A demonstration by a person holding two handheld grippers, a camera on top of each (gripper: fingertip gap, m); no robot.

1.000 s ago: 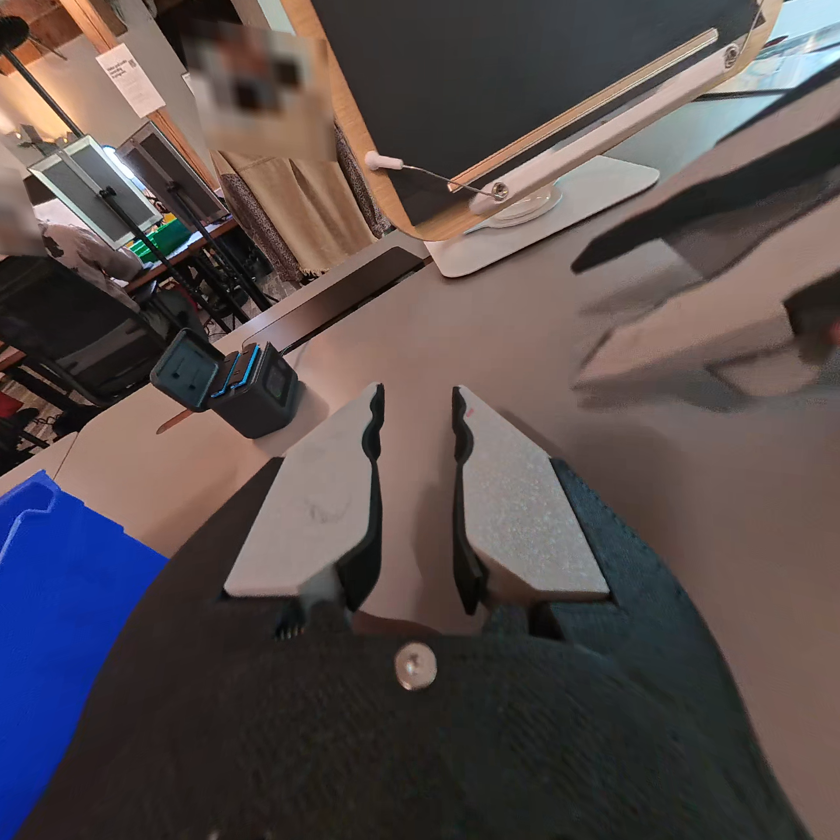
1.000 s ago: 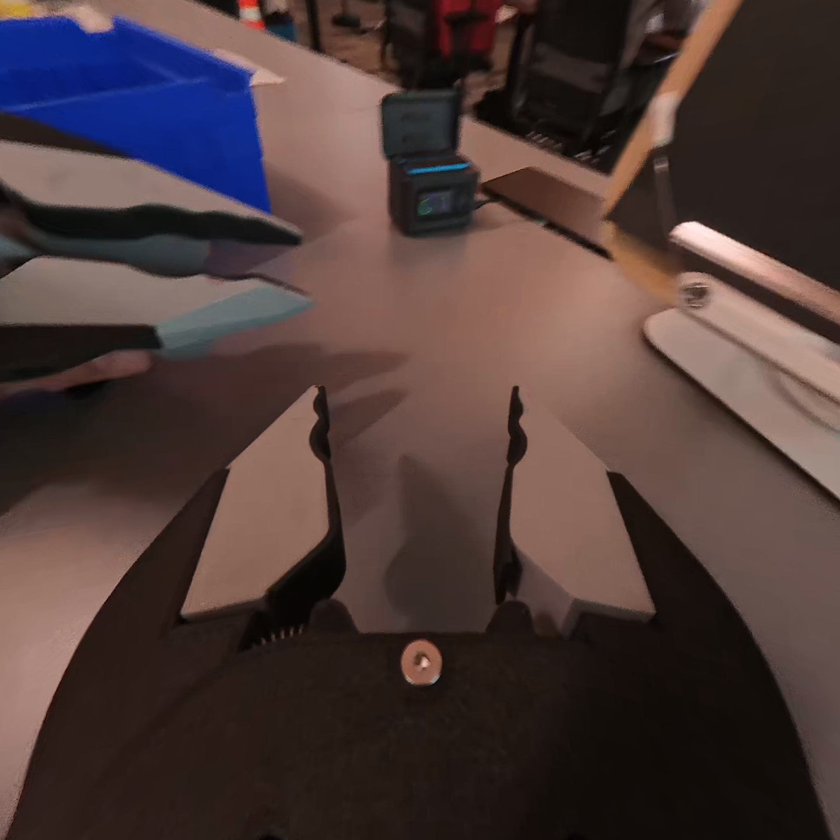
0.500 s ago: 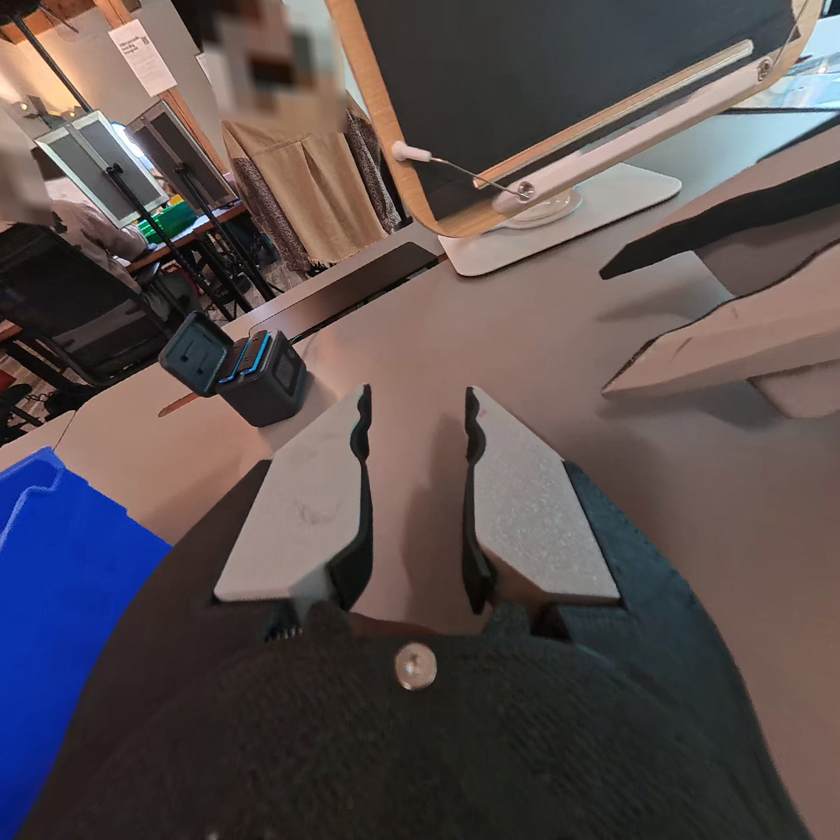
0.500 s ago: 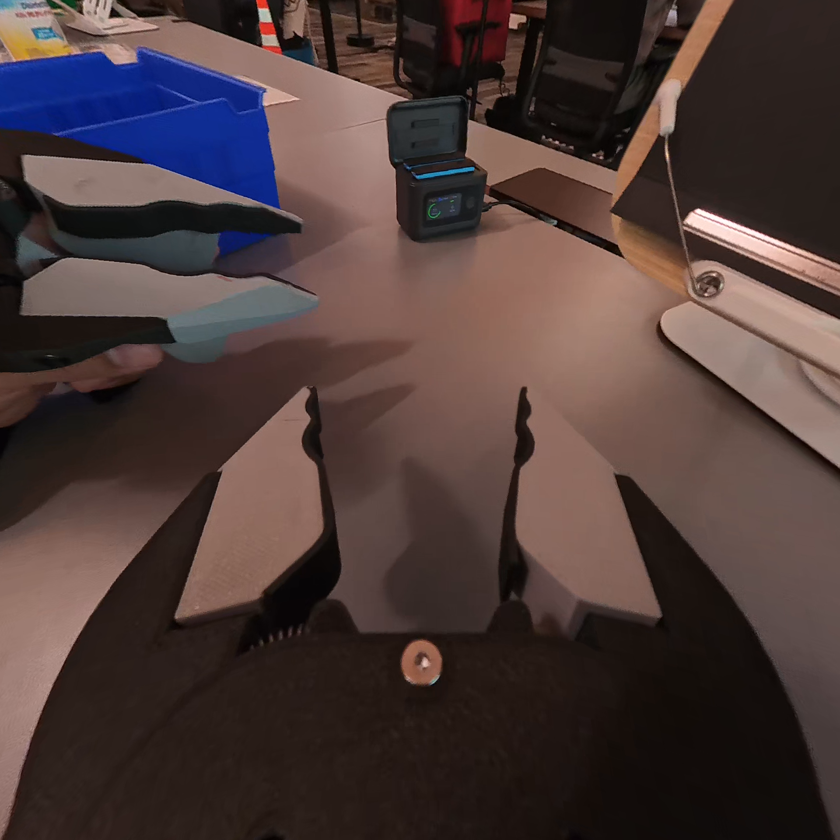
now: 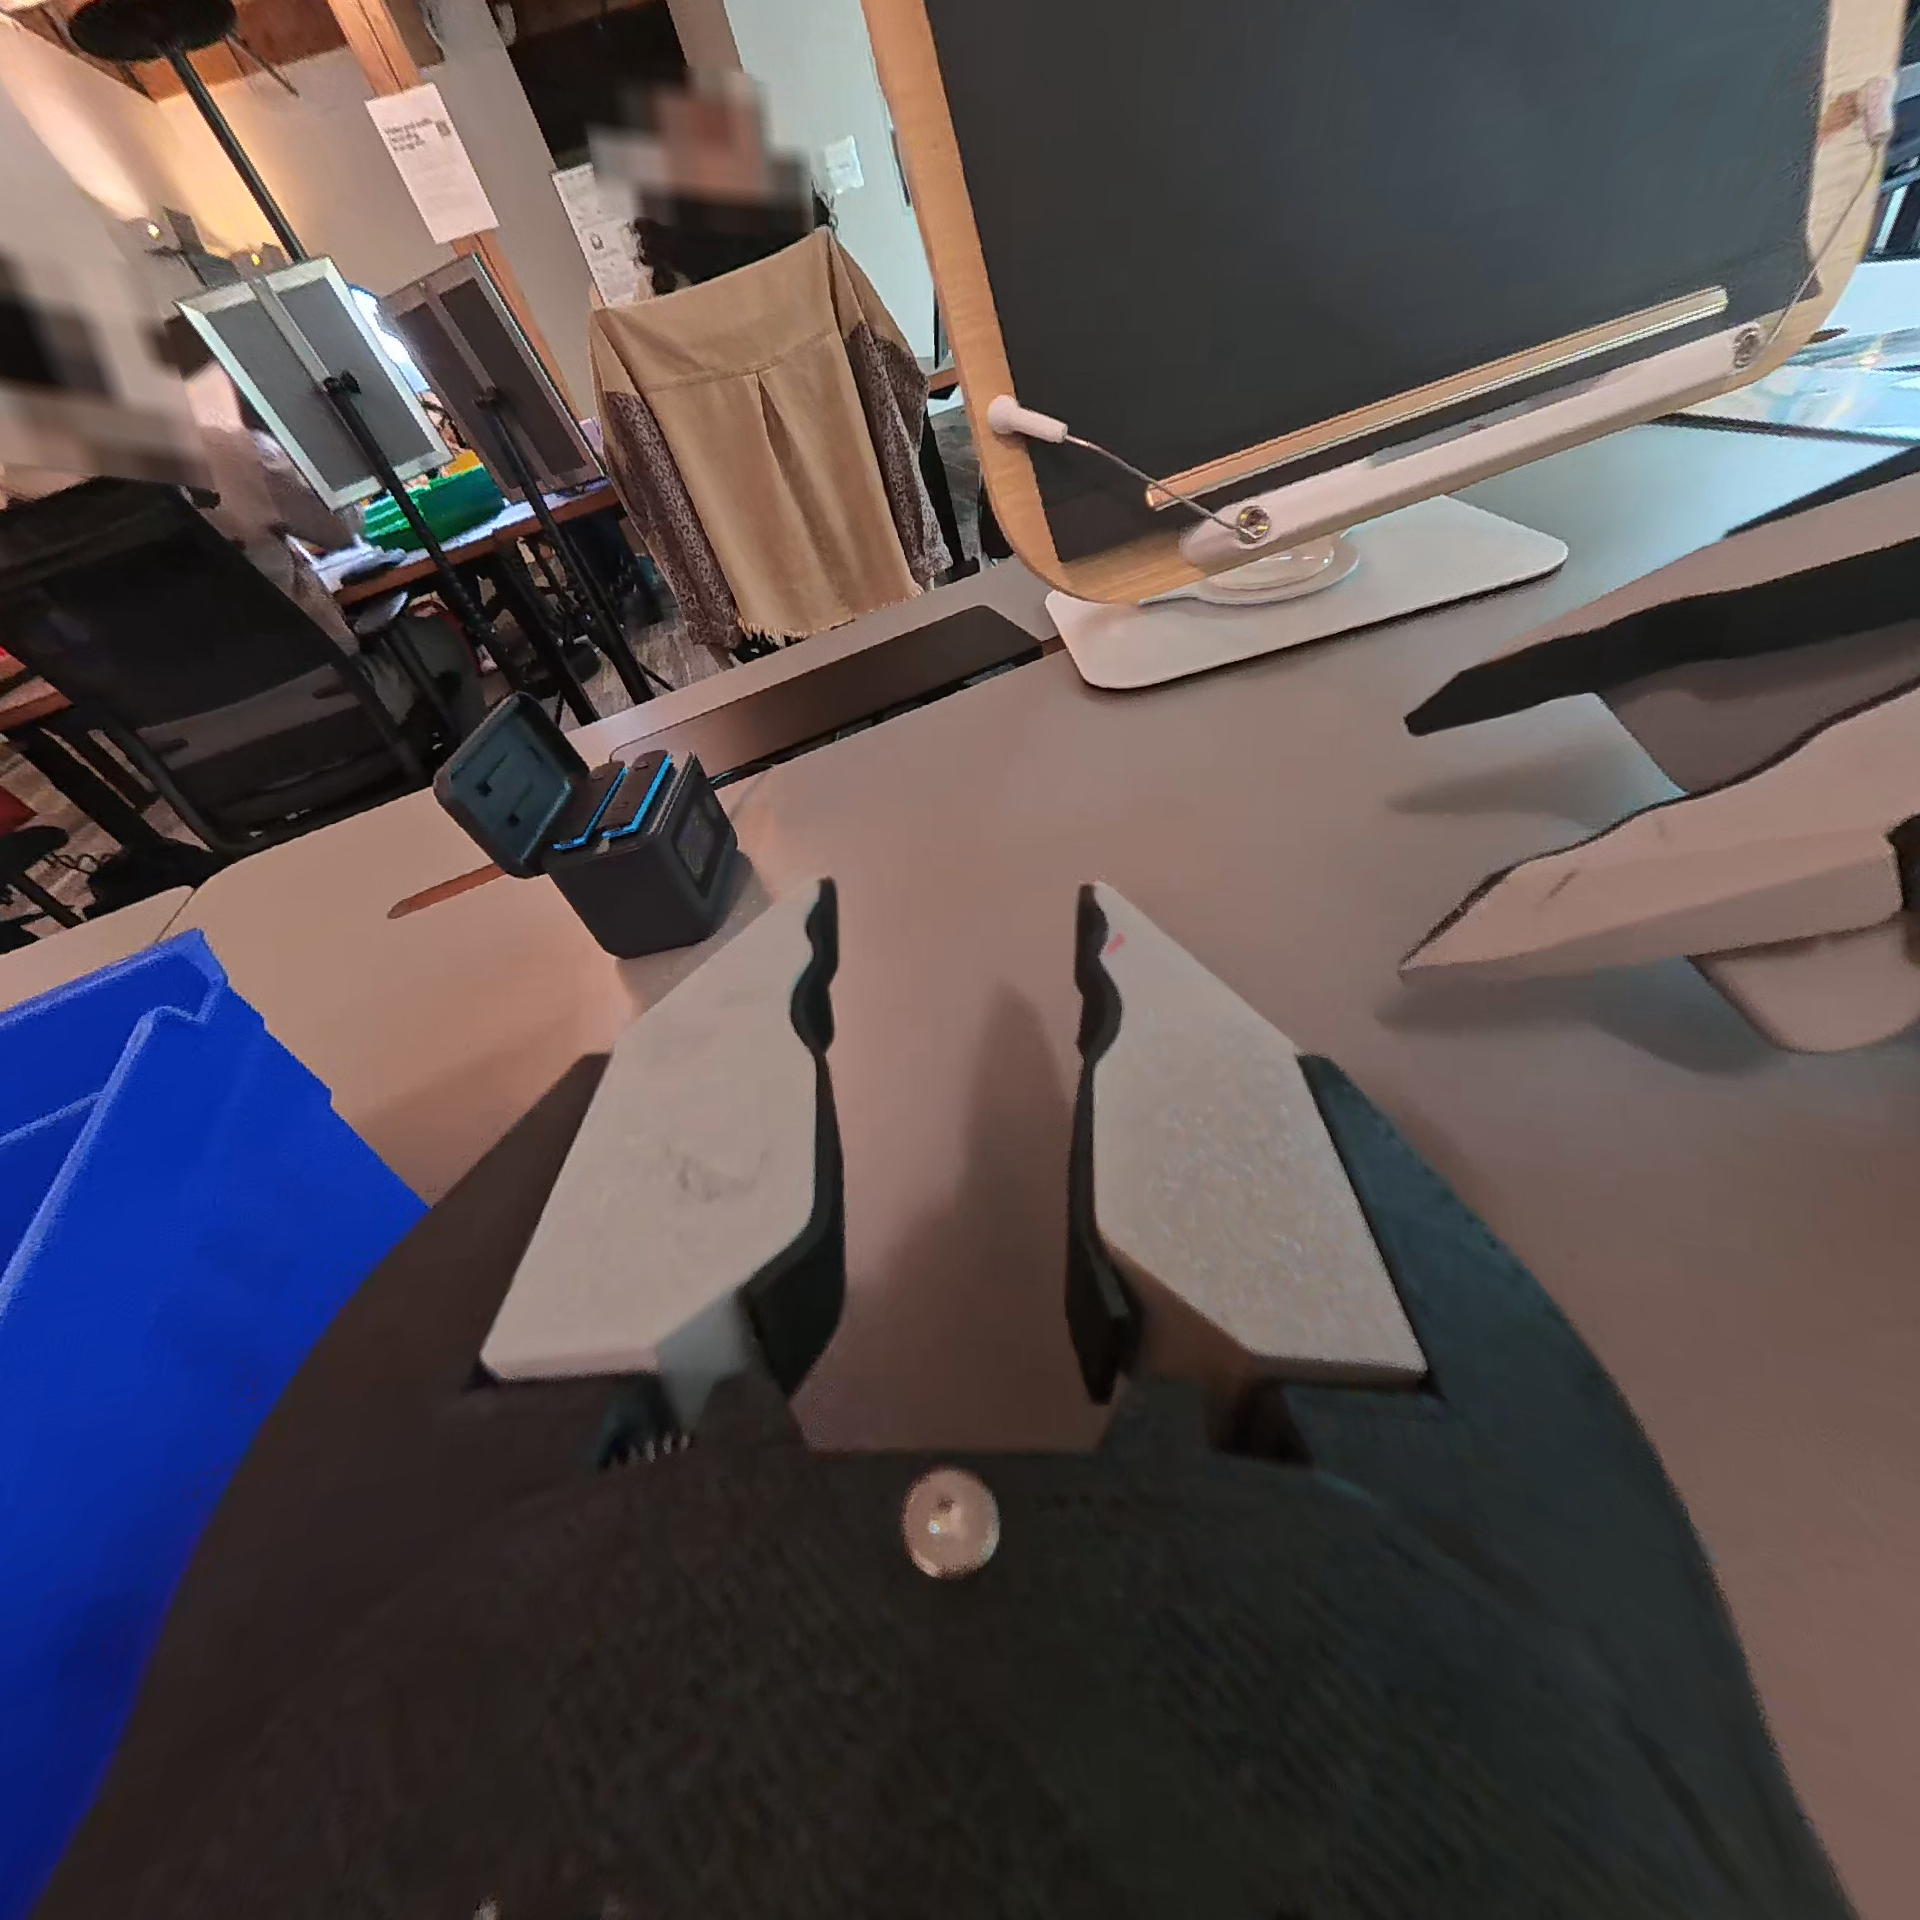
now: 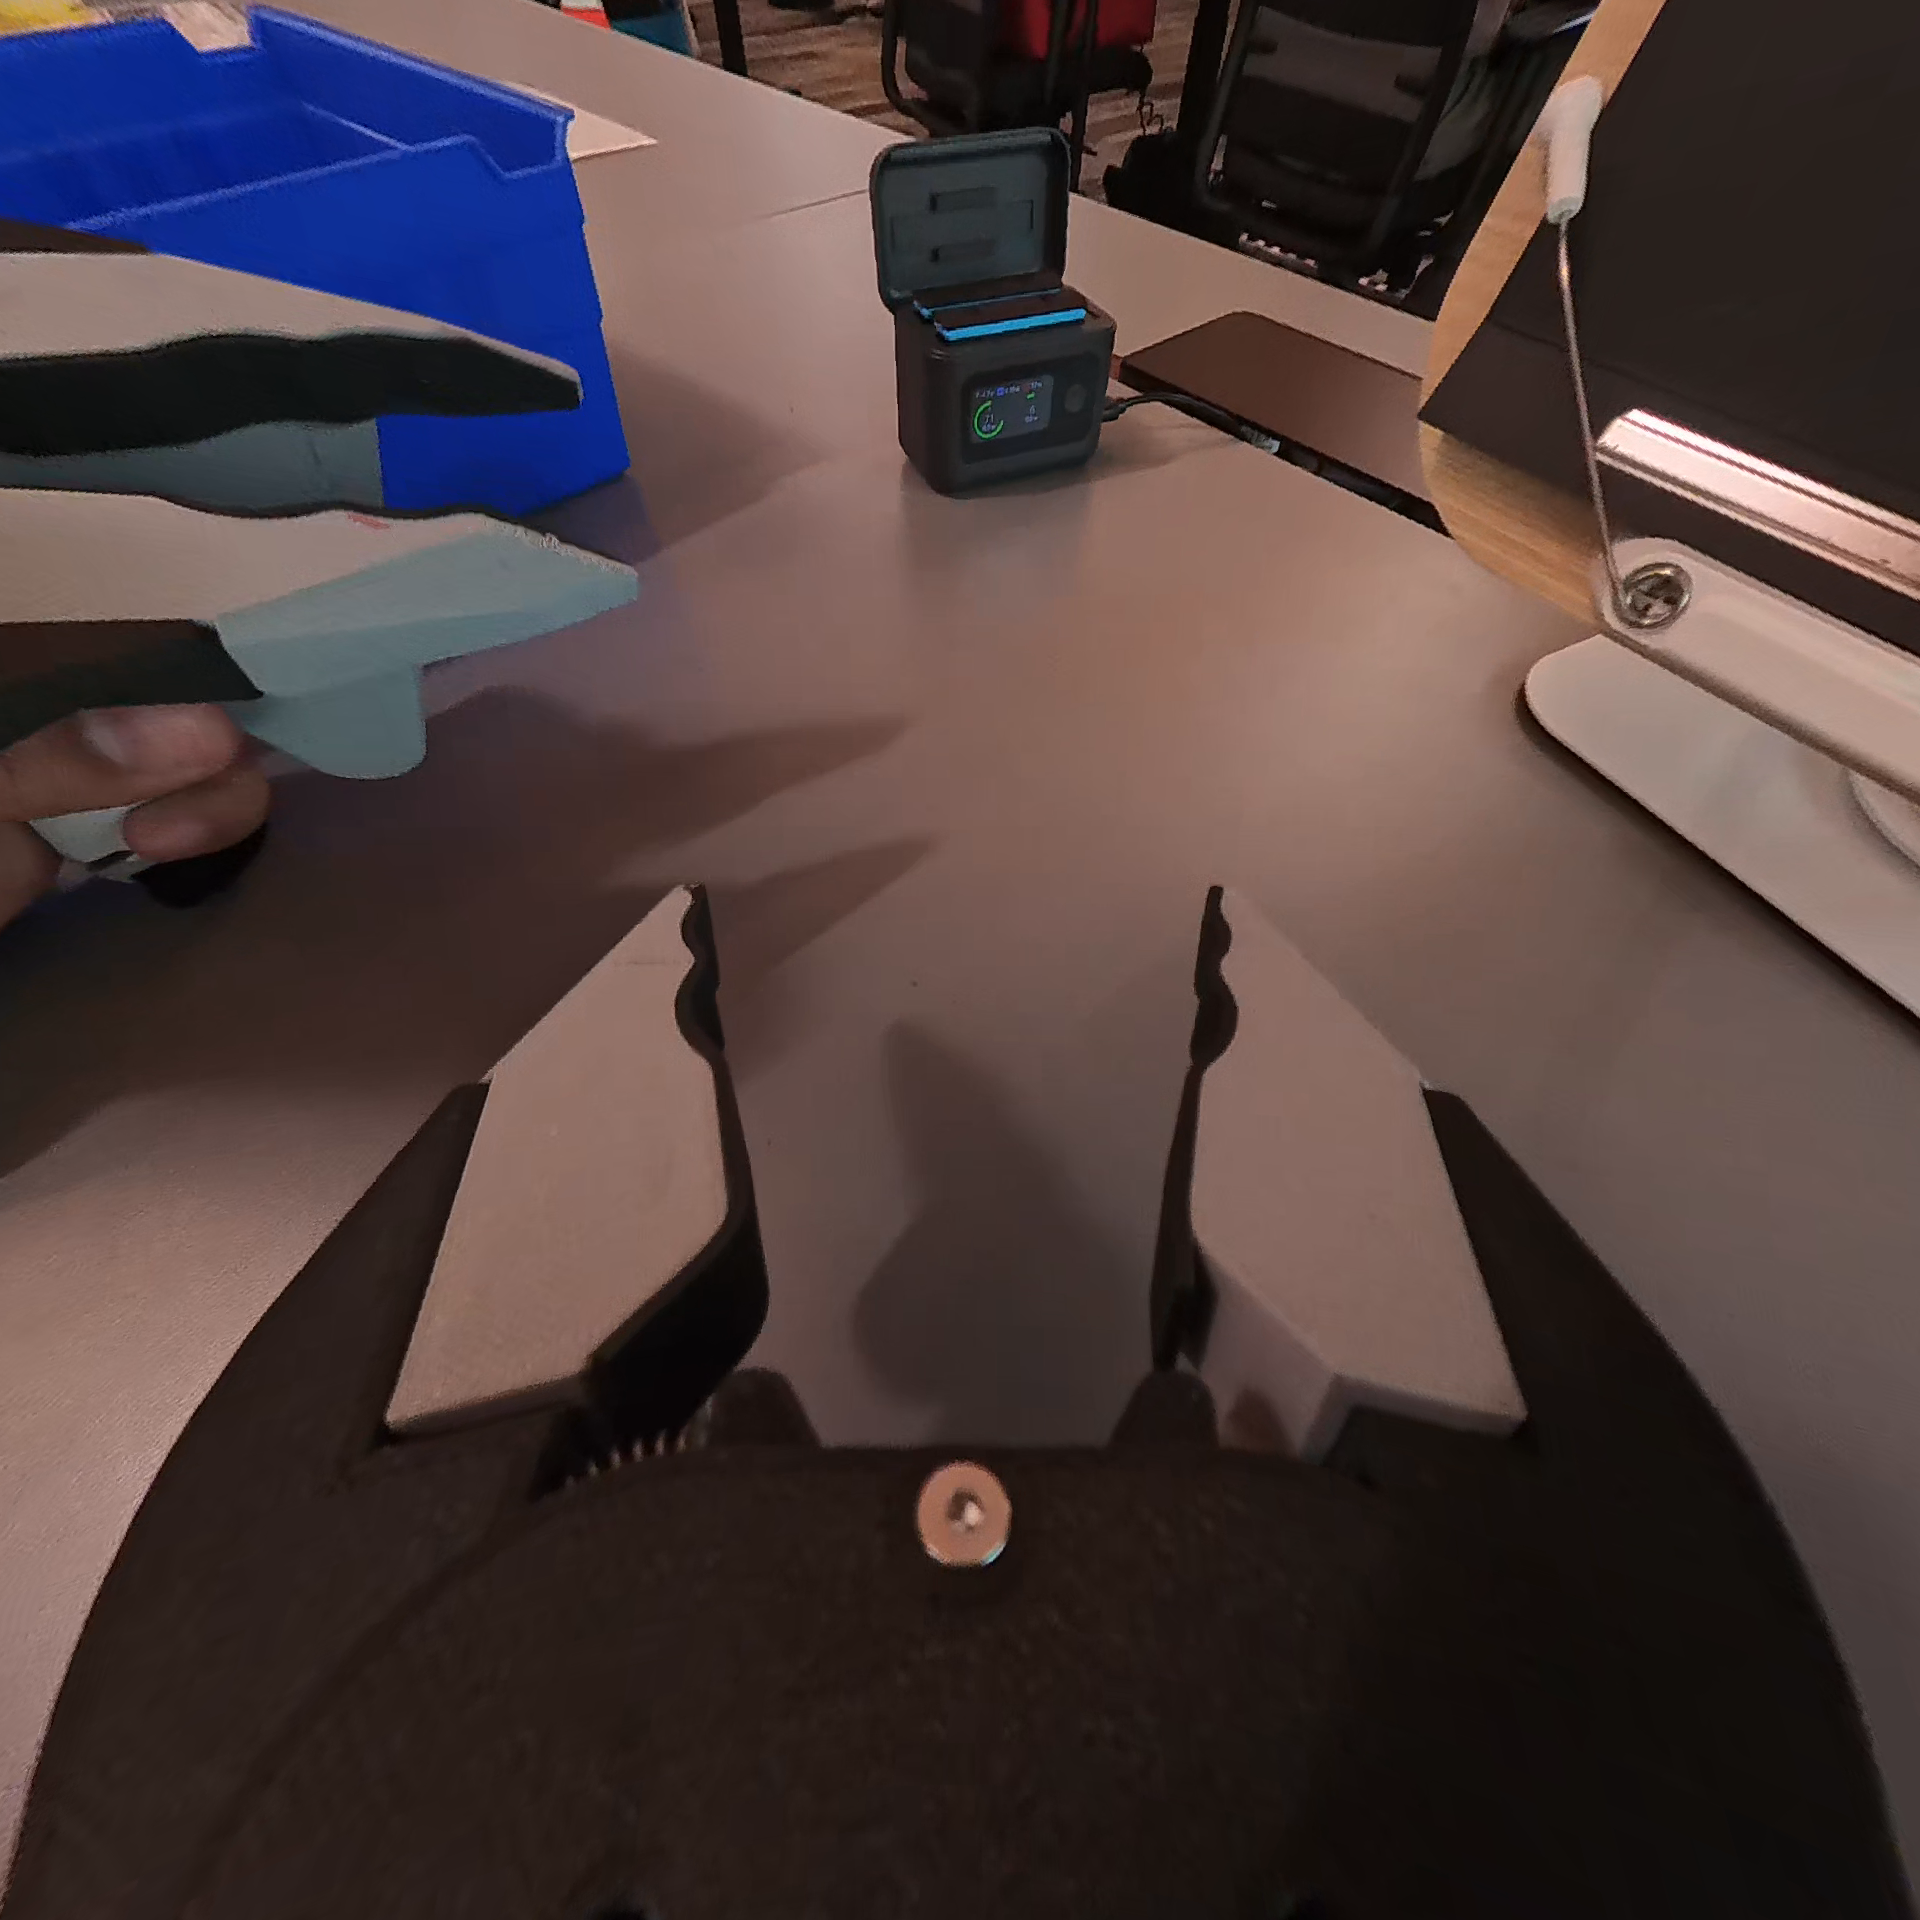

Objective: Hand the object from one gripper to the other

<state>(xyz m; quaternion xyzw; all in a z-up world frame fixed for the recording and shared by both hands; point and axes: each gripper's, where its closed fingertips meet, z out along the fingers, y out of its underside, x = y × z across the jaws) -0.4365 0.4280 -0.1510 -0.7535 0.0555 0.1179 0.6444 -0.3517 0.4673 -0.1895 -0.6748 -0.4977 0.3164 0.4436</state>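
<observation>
My left gripper [image 5: 956,914] is open and empty, held low over the grey table [image 5: 1195,810]. My right gripper [image 6: 951,914] is open wider and also empty, over the same table [image 6: 1039,644]. Each shows in the other's view: the right gripper [image 5: 1408,842] comes in from the right edge, and the left gripper [image 6: 608,488] from the left edge, with a person's hand [image 6: 135,769] on it. The two are apart, tips pointing roughly toward each other. Neither wrist view shows an object held or lying between the grippers.
A dark grey charging case [image 5: 644,862] with its lid open stands ahead, also in the right wrist view [image 6: 997,405]. A blue bin [image 5: 156,1195] [image 6: 312,208] is at the left. A wood-edged dark screen on a white base [image 5: 1299,603] [image 6: 1714,748] stands at the right.
Both grippers' jaws have spread a little wider. In the right wrist view the left gripper has shifted slightly left and up. Nothing was picked up or let go.
</observation>
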